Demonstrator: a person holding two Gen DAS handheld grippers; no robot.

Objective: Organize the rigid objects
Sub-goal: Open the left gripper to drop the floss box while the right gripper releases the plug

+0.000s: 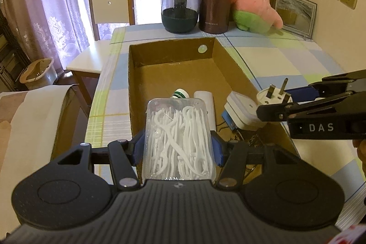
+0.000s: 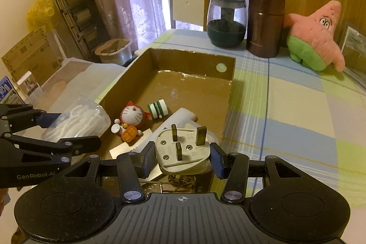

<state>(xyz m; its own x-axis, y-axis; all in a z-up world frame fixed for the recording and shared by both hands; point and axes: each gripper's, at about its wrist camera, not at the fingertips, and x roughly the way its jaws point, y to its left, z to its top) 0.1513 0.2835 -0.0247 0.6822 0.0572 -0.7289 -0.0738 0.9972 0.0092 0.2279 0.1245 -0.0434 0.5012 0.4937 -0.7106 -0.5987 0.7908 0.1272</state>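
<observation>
My left gripper (image 1: 178, 148) is shut on a clear plastic box of white floss picks (image 1: 178, 141), held over the near end of an open cardboard box (image 1: 171, 56). The floss box also shows in the right wrist view (image 2: 77, 122). My right gripper (image 2: 181, 158) is shut on a white three-pin plug (image 2: 183, 150), held over the box's near right corner; the plug also shows in the left wrist view (image 1: 273, 95). Inside the box lie a Doraemon figure (image 2: 130, 118), a green-and-white striped spool (image 2: 157, 109) and a white rectangular case (image 1: 240, 106).
At the table's far end stand a dark glass jar (image 1: 179, 8), a brown flask (image 1: 215, 6), a pink starfish plush (image 1: 256, 8) and a picture frame (image 1: 295, 13). A chair (image 1: 109, 1) stands beyond the table. The checked tablecloth (image 2: 286, 106) lies right of the box.
</observation>
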